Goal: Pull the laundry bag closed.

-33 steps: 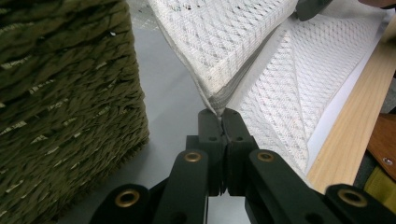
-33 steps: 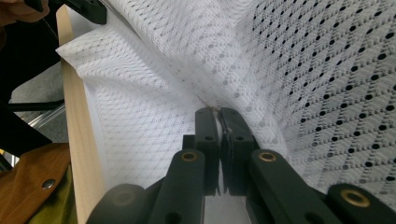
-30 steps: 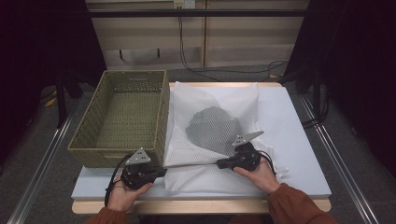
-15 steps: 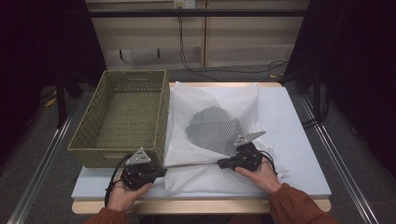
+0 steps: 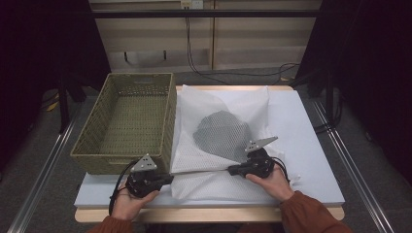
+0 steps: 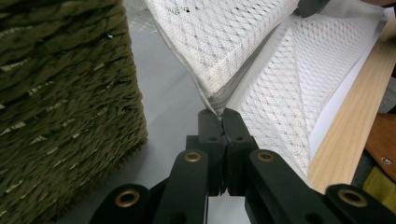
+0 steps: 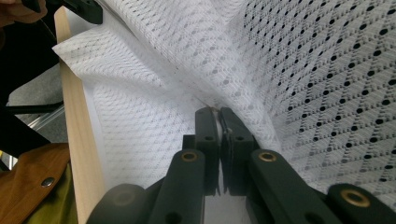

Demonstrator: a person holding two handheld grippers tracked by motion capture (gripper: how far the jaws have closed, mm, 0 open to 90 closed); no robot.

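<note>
Pinching white mesh cloth point(image 5: 223, 145) edge, left gripper point(image 5: 167, 178) and right gripper point(image 5: 232, 171) fingers closed on it, wicker basket point(image 5: 127, 121) alongside, on surface point(image 5: 311, 145).

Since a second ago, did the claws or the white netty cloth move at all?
Nothing visibly changed. The left claw and right claw stay shut on the white mesh cloth, stretched between them beside the woven basket.

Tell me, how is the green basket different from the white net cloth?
The basket is stiff, woven and olive green; the net cloth is soft, white and full of tiny holes. The basket stands untouched with tall walls, while the cloth lies mostly flat, its near fold pinched by the left claw and right claw. Both sit on the same table.
</note>
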